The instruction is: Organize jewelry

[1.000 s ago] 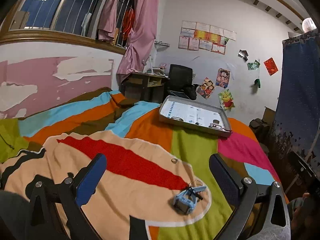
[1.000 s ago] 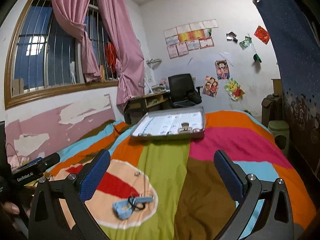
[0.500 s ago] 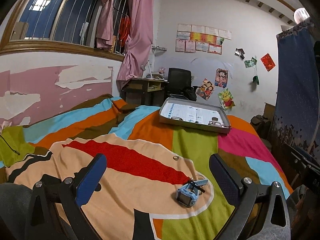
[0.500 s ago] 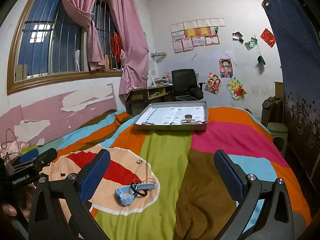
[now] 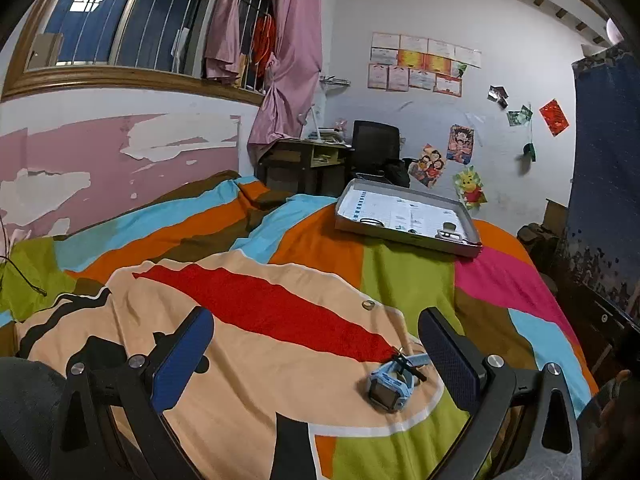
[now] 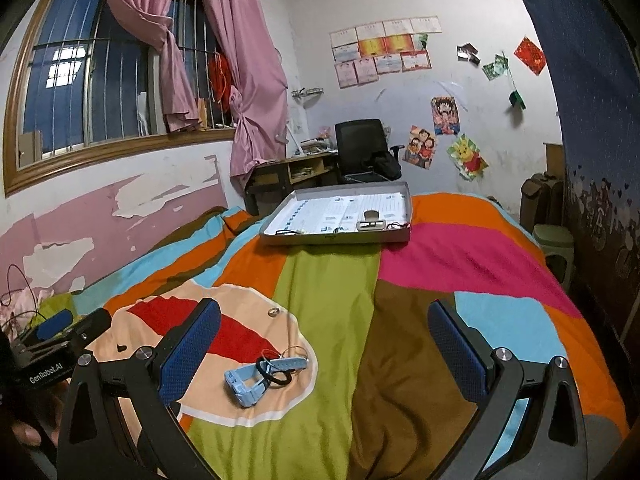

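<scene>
A light blue watch [image 5: 390, 384] [image 6: 256, 378] lies on the bedspread's peach patch, with a black ring-like band [image 6: 272, 372] tangled at its strap. A small silver ring [image 5: 368, 305] [image 6: 274, 312] rests farther up the patch. At the far end of the bed sits a shallow grey tray [image 5: 404, 236] [image 6: 336, 236] holding a few small jewelry pieces and a beige watch [image 6: 372, 223]. My left gripper [image 5: 316, 356] is open, with the blue watch just inside its right finger. My right gripper [image 6: 324, 344] is open above the bed, the watch near its left finger.
The colourful striped bedspread [image 6: 420, 280] covers the whole bed. A pink and white wall [image 5: 100, 160] runs along the left. A desk [image 5: 304, 160] and black office chair [image 5: 376, 148] stand beyond the bed's end. A stool [image 6: 554, 240] is at the right side.
Both grippers have drawn back and lifted a little, so the bed and tray look slightly farther. The blue watch, ring and tray have not moved. Both grippers stay open.
</scene>
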